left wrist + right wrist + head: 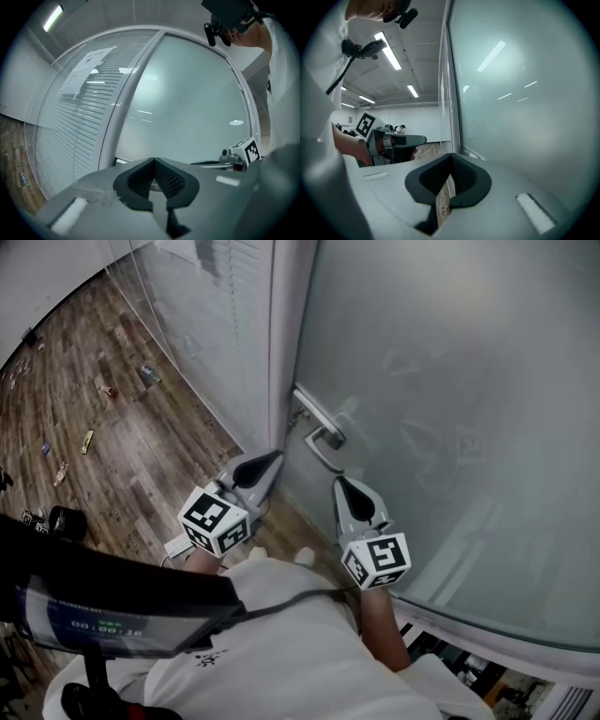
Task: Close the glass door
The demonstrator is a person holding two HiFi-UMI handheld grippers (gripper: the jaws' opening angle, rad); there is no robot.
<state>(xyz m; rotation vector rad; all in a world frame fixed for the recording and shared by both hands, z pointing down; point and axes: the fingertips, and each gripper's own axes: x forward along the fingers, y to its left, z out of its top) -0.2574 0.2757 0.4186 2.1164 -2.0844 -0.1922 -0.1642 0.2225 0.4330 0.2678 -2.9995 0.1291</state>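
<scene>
The frosted glass door (pixel 450 409) fills the right of the head view, with a metal lever handle (pixel 317 418) near its left edge beside the grey frame post (pixel 286 334). My right gripper (pixel 340 481) points at the glass just below the handle, shut, with nothing between its fingers. My left gripper (pixel 275 457) is shut and empty too, aimed at the foot of the post. In the left gripper view the left gripper (pixel 153 160) faces the door (pixel 187 103). In the right gripper view the right gripper (pixel 450 155) lies alongside the glass (pixel 515 93).
Left of the post stands a glass wall with blinds (pixel 206 306) and a paper notice (pixel 89 65). The wooden floor (pixel 141 465) has several small scattered items (pixel 87 441). A dark device (pixel 103 610) sits by the person's body at lower left.
</scene>
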